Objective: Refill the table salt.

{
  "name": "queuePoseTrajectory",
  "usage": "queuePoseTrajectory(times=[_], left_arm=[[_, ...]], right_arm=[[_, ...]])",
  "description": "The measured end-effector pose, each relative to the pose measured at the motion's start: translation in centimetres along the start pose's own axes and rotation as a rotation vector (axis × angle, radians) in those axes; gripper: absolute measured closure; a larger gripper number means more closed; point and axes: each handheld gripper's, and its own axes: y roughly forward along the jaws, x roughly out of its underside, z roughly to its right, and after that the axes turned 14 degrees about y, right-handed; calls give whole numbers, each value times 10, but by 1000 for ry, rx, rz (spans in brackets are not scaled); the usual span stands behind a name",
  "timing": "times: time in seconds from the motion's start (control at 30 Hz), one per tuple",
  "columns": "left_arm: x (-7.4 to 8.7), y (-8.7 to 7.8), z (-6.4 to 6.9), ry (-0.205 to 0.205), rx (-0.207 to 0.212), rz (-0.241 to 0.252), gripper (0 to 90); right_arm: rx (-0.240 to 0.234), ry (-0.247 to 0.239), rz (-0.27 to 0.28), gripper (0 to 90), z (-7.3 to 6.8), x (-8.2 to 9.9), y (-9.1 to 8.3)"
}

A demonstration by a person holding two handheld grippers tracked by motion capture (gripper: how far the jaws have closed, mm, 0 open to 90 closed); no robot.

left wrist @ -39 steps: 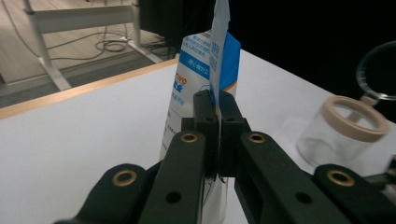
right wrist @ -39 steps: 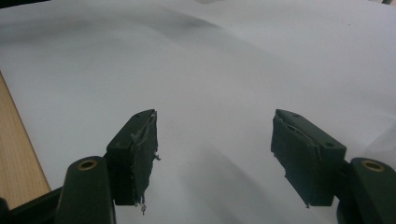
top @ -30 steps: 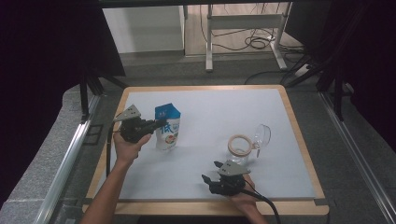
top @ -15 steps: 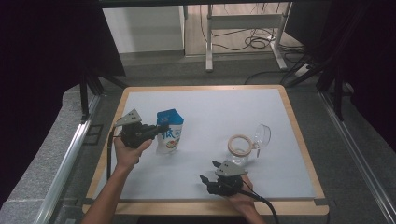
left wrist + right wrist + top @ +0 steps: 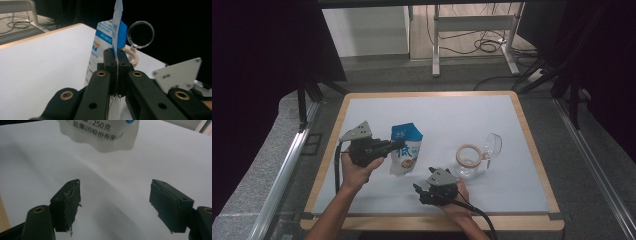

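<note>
A blue-and-white pouch [image 5: 406, 155], printed with Chinese characters, is held upright on the white surface [image 5: 452, 115], left of centre and toward the near side. The left claw [image 5: 398, 145] is seen fully closed on the pouch: in the left gripper view its two pads are pressed together with the thin side seam of the pouch [image 5: 115, 30] pinched between them, so the pouch's long axis stands vertical and its broad faces are turned edge-on to that claw. The right claw [image 5: 418, 191] is seen near the front edge, its jaws having just been opening; in the right gripper view the right claw [image 5: 115, 205] is spread wide with nothing between its pads, only bare surface. From there the rounded bottom of the pouch [image 5: 100, 135] is seen just ahead and above, near but apart. The pouch thus lies to the far left of the right claw, and the right hand is judged free to come in on its lower part, while the left hand is already at its top. A glass jar with a swing lid [image 5: 472, 157] is seen to the right of the pouch, just beyond the right claw.
</note>
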Motion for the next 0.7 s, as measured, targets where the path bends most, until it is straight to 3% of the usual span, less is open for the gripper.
queuePoseTrajectory(times=[0.27,0.4,0.47,0.57,0.7], left_arm=[[-16,12,17,23,45,11,900],[-20,16,20,31,57,11,900],[-22,19,22,37,59,6,900],[-22,25,20,27,72,5,900],[-23,32,20,9,75,5,900]], right_arm=[[62,-46,60,213,-2,-9,10],[93,-36,107,212,1,-12,10],[89,-33,121,212,1,-12,9],[93,-87,149,267,0,-12,5],[57,-96,165,321,0,-10,3]])
